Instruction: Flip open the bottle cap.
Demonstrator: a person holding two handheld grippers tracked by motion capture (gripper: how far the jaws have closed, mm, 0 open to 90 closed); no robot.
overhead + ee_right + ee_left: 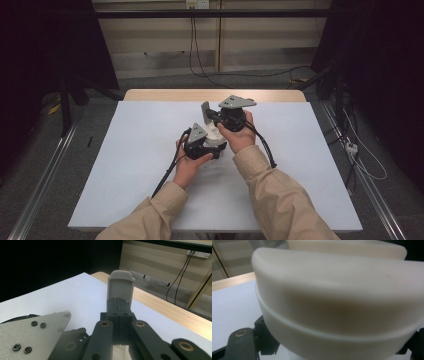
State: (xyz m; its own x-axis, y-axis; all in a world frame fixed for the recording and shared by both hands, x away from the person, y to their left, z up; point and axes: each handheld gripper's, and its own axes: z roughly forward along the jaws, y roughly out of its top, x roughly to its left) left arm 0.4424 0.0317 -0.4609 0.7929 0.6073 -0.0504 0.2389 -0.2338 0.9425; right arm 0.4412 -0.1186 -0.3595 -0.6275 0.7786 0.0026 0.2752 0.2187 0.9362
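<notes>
A cream-white rounded container (337, 305) with a lid-like band sits very close in the left gripper view, and black fingers (265, 337) hug its lower sides. In the high view the same white container (214, 135) rests at the table's middle, with my left gripper (212, 149) shut on it. My right gripper (205, 111) hovers just behind it, tilted up and to the left. In the right gripper view its jaws meet, the grey pads (121, 287) are pressed together, and nothing is between them. The left gripper's grey plate (30, 337) lies below it.
A white sheet covers the table (140, 170), and a wooden strip (165, 95) shows along the far edge. Cables (260, 75) trail on the floor beyond. Dark curtains flank both sides. Metal rails (45, 175) run beside the table.
</notes>
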